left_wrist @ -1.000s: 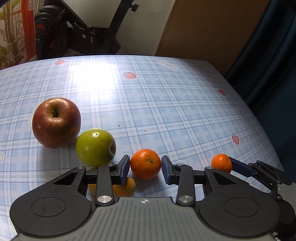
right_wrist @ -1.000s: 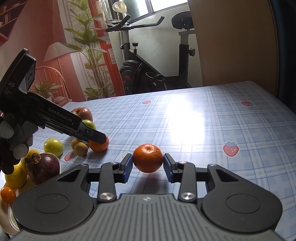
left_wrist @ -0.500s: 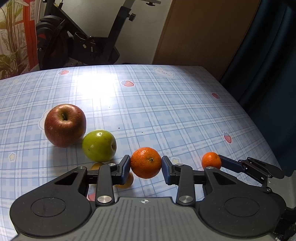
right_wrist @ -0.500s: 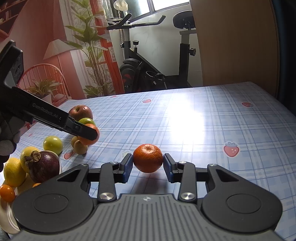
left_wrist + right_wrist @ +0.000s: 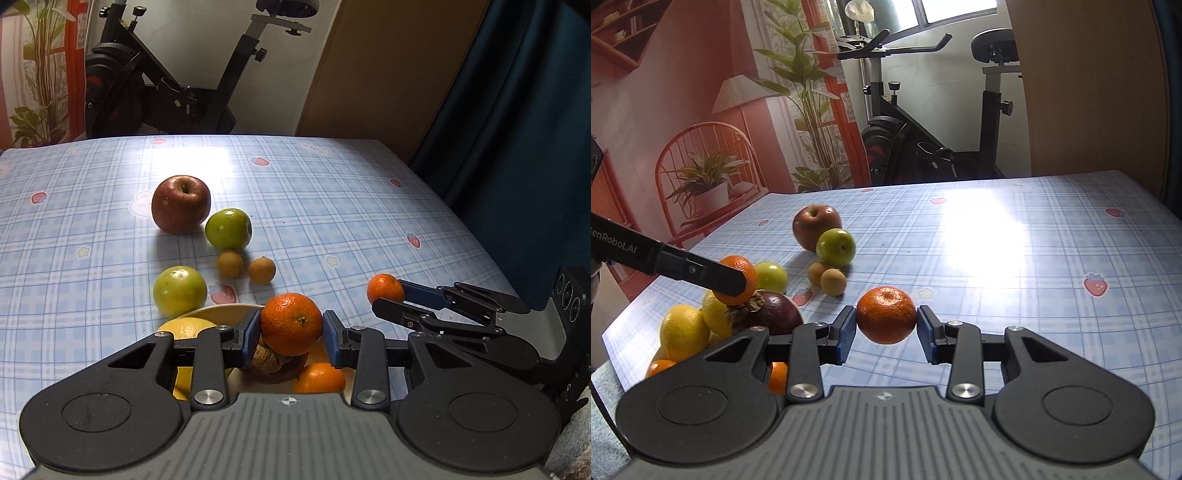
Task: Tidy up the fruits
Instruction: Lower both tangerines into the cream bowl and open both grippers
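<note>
The left gripper point(image 5: 291, 334) is closed on one mandarin point(image 5: 291, 324), its blue pads pressed to the dimpled rind at both sides, and holds it above a cream plate point(image 5: 236, 309); the right gripper point(image 5: 886, 332) clamps a second mandarin point(image 5: 886, 314) the same way, clear of the table point(image 5: 1034, 258). Counted from there: two gripped mandarins, two small oranges on the plate point(image 5: 661, 367) point(image 5: 319, 377), two lemons point(image 5: 684, 332) point(image 5: 716, 314), one dark purple mangosteen point(image 5: 772, 314) with a dry brown calyx, three green apples—one point(image 5: 180, 291) at 10 o'clock from the left gripper beside the plate rim, one point(image 5: 229, 229) at 11 touching the red apple point(image 5: 181, 208), the third not separately visible, so call it two—and two tan, rough-skinned longans point(image 5: 229, 263) point(image 5: 261, 270) just beside each other at 12. A second ago the left gripper sat low at the table with its mandarin next to the green apple; it has since risen and drawn back over the plate, so the longans and nearer green apple now show. The right gripper's mandarin has lifted slightly. The tablecloth is glossy blue plaid with strawberry prints.
</note>
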Action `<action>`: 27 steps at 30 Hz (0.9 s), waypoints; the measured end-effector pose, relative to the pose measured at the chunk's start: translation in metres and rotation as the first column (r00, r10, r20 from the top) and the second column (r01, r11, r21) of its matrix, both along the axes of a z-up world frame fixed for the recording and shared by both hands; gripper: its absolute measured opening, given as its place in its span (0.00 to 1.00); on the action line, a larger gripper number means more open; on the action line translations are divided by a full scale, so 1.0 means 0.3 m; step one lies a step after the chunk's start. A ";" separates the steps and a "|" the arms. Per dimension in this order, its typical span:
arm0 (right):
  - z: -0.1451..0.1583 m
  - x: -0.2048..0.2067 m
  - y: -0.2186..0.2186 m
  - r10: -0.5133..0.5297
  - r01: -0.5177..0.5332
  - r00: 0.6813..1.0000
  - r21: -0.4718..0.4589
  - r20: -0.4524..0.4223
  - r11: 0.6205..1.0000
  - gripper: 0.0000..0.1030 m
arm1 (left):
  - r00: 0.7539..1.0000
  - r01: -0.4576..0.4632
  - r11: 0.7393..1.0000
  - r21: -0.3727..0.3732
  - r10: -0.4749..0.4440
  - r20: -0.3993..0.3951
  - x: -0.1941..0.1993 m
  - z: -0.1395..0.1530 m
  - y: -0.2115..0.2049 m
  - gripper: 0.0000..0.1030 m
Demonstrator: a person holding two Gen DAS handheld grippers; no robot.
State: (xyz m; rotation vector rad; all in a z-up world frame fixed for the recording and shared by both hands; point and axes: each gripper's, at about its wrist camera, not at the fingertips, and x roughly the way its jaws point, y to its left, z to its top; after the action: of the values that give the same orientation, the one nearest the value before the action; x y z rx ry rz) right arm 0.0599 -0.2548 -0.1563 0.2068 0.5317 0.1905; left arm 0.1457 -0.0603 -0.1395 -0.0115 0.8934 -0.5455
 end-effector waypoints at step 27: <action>0.022 -0.098 0.250 0.156 -0.166 0.981 -0.083 -0.115 0.983 0.38 | 0.999 0.015 0.998 0.062 -0.013 -0.039 -0.077 -0.111 0.115 0.37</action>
State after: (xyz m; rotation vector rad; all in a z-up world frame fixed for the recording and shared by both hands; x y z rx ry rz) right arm 0.0304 -0.1797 -0.1496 0.0840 0.6642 0.3134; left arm 0.1226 -0.0257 -0.1728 0.0413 0.9482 -0.5313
